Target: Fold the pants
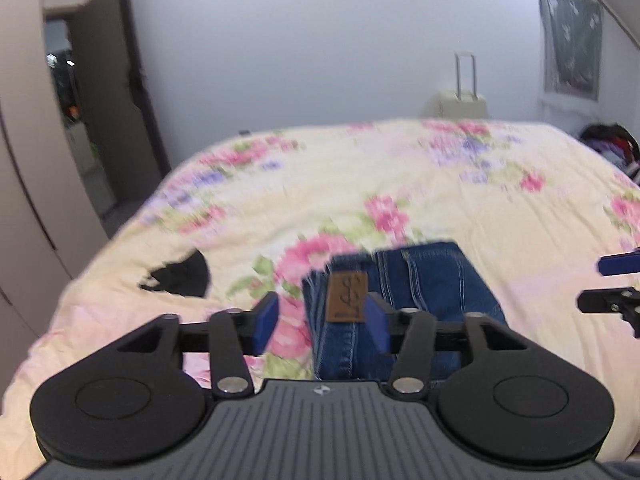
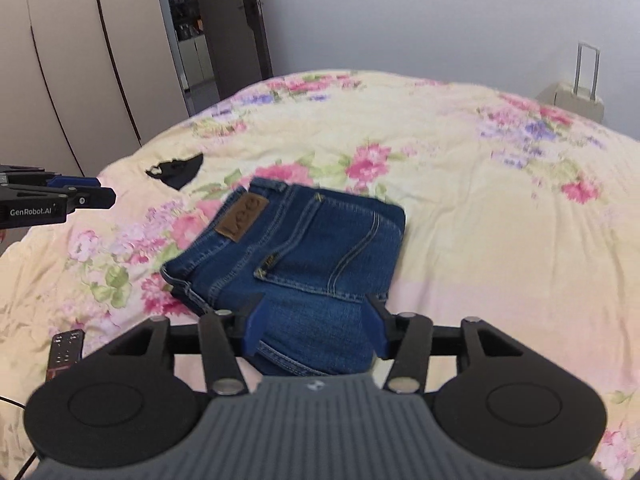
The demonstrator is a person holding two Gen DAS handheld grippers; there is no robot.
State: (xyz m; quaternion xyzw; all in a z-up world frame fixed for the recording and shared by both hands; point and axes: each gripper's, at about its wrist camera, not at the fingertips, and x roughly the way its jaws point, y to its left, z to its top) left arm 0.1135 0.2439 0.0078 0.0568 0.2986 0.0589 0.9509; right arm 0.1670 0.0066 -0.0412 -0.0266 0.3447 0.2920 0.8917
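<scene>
A: Blue denim folded pants (image 2: 292,252) lie on floral bed (image 2: 480,200), near side. Left claw (image 1: 322,322) and right claw (image 2: 316,330) both agape, empty.
B: Risk: a low claw snags the top layer, fold springs apart.

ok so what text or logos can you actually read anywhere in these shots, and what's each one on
"Lee": brown leather patch at the waistband of the folded jeans on the bed; the same patch in the left wrist view is too blurred to read.
"GenRobot.AI": white print on the body of the left gripper, seen from the right wrist view.
Remote control buttons: too small to read.
Small emblem on the grey ribbed housing: a mark, no letters.
</scene>
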